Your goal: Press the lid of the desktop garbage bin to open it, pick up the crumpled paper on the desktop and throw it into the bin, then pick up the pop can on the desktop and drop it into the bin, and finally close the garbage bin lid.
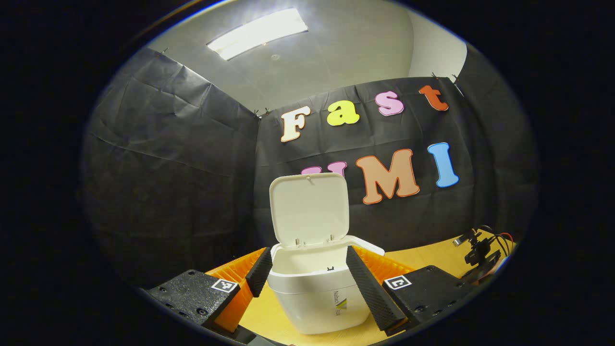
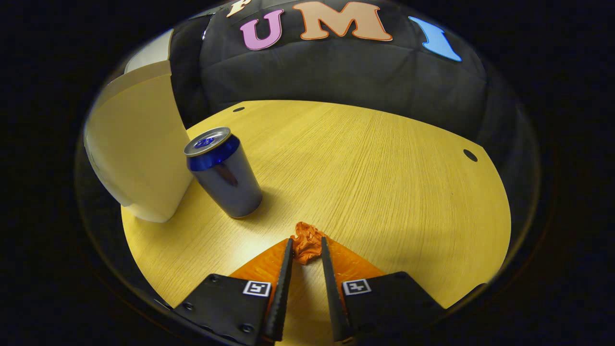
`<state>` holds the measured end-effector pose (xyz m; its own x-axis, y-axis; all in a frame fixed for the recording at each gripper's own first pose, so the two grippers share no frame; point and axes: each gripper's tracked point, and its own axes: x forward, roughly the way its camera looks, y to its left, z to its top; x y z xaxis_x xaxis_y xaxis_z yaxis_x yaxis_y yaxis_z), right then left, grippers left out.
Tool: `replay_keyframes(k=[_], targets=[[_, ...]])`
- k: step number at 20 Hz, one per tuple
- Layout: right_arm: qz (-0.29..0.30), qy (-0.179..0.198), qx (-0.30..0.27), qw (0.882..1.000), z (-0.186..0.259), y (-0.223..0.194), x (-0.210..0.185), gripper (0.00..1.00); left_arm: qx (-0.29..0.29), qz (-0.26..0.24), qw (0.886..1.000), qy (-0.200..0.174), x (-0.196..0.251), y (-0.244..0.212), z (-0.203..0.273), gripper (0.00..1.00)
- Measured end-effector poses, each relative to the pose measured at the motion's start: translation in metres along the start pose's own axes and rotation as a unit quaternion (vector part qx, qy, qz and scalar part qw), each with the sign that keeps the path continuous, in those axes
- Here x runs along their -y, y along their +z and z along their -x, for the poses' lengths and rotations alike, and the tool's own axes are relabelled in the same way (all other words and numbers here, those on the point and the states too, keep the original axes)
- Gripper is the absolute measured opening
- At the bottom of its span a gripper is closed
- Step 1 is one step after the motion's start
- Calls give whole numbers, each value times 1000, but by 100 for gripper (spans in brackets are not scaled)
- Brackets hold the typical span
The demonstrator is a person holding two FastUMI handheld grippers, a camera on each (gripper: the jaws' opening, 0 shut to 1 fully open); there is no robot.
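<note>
Right gripper view: we clench the crumpled paper (image 2: 306,244) in the right gripper (image 2: 306,251).
Bin (image 1: 314,288) lid (image 1: 308,209) stands open between our released left gripper (image 1: 307,271) fingers; pop can (image 2: 223,171) waits near bin. Next, we judge: carry paper left over the opening.

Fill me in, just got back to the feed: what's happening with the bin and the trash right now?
The bin stands on the table with its lid already up. The left gripper is open, its fingers on either side of the bin's top, not pressing it. The right gripper has closed on the crumpled paper, pinched between its fingertips low over the table. The pop can is upright beside the bin, untouched. So the paper is gripped but not yet in the bin.
</note>
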<state>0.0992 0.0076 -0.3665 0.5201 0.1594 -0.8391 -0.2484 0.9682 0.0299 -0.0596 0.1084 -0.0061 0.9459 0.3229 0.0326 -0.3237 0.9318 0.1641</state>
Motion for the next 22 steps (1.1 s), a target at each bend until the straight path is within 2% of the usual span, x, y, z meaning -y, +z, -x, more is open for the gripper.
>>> replay_keyframes(k=[3,5,6,11,14,18,21,22], targets=[[-2,-10,1,1000,3,3,2,30,-1,2,1000,-4,-1,-1,0,95],[-6,-24,2,1000,4,4,8,14,-1,3,1000,-5,-3,-1,0,95],[-6,-11,-5,1000,5,2,4,5,-1,3,1000,-6,-4,-1,-1,95],[19,10,-21,1000,18,-6,-1,5,-2,7,1000,-12,-7,-4,-3,94],[10,24,3,1000,42,11,-8,5,-1,7,1000,-17,-10,-3,-4,95],[31,49,77,995,103,70,-32,6,-4,11,1000,-25,-12,-7,-7,94],[55,90,160,981,167,134,-80,5,-2,18,999,-32,-11,-8,-11,94],[63,107,188,974,181,155,-101,5,-2,21,999,-35,-11,-8,-12,99]])
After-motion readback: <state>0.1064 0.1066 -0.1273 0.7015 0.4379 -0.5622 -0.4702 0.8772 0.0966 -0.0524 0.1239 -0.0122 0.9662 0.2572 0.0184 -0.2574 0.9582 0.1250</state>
